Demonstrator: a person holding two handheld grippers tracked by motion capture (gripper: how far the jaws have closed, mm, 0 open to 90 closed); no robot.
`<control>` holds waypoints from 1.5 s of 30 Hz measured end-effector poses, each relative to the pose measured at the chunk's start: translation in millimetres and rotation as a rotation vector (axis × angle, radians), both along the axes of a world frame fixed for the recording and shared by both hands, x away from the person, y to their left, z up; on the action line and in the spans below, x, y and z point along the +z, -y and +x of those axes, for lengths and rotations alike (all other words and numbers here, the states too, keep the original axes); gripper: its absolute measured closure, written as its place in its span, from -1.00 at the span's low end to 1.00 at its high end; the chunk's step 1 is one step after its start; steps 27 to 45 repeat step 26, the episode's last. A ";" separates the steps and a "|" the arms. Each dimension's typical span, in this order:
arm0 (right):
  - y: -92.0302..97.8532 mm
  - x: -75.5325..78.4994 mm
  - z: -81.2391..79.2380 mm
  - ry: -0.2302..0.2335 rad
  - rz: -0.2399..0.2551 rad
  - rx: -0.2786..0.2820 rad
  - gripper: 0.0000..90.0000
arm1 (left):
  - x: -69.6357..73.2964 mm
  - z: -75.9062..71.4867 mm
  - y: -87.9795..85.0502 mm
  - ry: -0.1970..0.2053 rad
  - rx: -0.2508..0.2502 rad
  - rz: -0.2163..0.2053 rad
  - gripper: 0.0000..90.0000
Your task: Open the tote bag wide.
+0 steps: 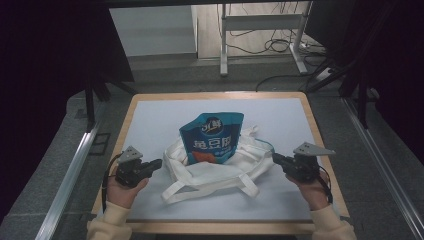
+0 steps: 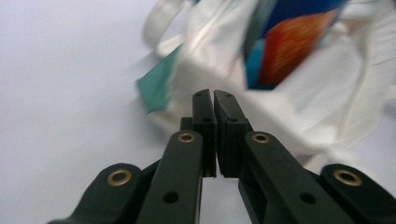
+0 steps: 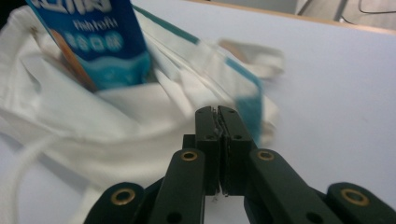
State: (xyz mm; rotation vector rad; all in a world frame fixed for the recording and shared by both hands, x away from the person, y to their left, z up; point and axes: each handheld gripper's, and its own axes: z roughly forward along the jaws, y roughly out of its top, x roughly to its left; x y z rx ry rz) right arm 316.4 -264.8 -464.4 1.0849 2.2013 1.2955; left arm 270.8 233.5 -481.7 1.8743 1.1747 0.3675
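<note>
Left hand-held gripper (image 1: pixel 159 163) sits at the left edge of the white cloth bag (image 1: pixel 220 172), jaws pressed together with nothing between them. In the left gripper view (image 2: pixel 214 93) you can see the tips closed up, with just a hairline gap, pointing at the bag's crumpled fabric and just short of it. A teal bit of trim (image 2: pixel 156 86) on the bag pokes out right ahead of the tips.

Right hand-held gripper (image 1: pixel 274 157) is the mirror of that on the other side: jaws closed, empty, tips right at the bag's right edge. From the right gripper view (image 3: pixel 215 110) the tips sit against or just short of the white fabric; can't tell if they actually touch it.

The bag lies flat and rumpled in the middle of the surface (image 1: pixel 150 125), which is covered in a pale sheet with a wooden rim showing around it. Its straps (image 1: pixel 250 189) loop out toward the near edge. A blue snack pouch (image 1: pixel 212 137) with white lettering and an orange patch sticks out of the bag's mouth, top half clear of the fabric and pointing toward the far side.

Both hands come in from the near edge, cream sleeves (image 1: pixel 112 220) showing. Beyond the surface there's grey floor, some white table legs (image 1: pixel 223 45) and a tangle of cables (image 1: pixel 280 45).
</note>
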 end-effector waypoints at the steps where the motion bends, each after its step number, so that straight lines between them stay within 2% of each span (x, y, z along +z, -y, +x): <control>1: 4.0 -1.1 -1.4 -0.005 0.004 -0.007 0.92 | -3.3 0.4 -2.5 -0.009 0.007 0.000 0.96; 4: 19.1 -5.1 -5.3 -0.014 0.016 -0.027 0.82 | -13.2 2.0 -7.1 -0.035 0.020 0.010 0.92; 7: 28.1 -12.3 -5.2 -0.027 0.017 -0.049 0.49 | -18.9 4.4 -8.3 -0.049 0.024 0.020 0.83; 13: 29.0 -27.6 -0.6 -0.059 -0.029 -0.080 0.15 | -24.2 6.7 -5.3 -0.045 0.055 0.059 0.44; 17: 28.5 -30.1 0.5 -0.062 -0.038 -0.077 0.07 | -25.8 7.6 -6.7 -0.039 0.078 0.070 0.23; 26: 29.9 -31.0 1.9 -0.053 -0.034 -0.099 -0.09 | -29.4 10.6 -3.9 -0.043 0.083 0.089 -0.05; 45: 29.9 -31.0 1.9 -0.053 -0.034 -0.099 -0.09 | -29.4 10.6 -3.9 -0.043 0.083 0.089 -0.05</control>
